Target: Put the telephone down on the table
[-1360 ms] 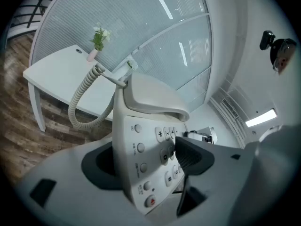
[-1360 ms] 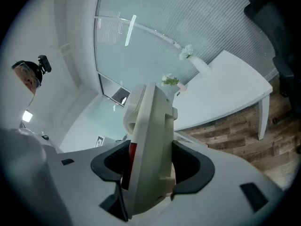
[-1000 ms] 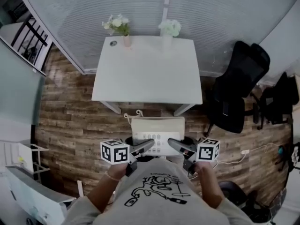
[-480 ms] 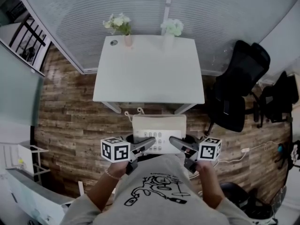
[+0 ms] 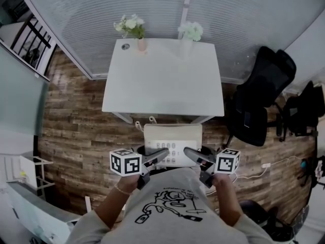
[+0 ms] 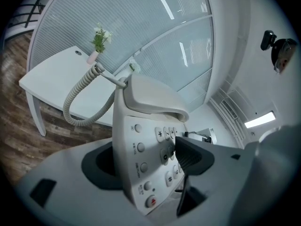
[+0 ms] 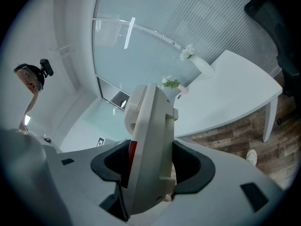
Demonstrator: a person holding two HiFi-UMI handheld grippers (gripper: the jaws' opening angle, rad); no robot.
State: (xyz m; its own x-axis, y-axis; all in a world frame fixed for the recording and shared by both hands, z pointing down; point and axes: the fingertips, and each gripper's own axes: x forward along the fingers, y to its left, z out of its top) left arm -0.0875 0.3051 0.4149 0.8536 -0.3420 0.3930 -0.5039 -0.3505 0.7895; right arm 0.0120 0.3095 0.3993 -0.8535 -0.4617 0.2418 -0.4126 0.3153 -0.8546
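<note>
The telephone was off-white plastic, smooth with a soft sheen. Its buttons looked like the same plastic, and its coiled cord was pale, ridged and rubbery-looking. The left tongs and right tongs had matt grey plastic shells. Their dark pads were finely ribbed, like rubber. Their marker cubes were matt black and white. The counter had a plain white top, smooth and matt. The floor was brown wood planking with a rough, mottled grain. The wall behind was pale and finely ribbed. The chair looked like matt black cloth. The person's shirt was grey printed cloth.
</note>
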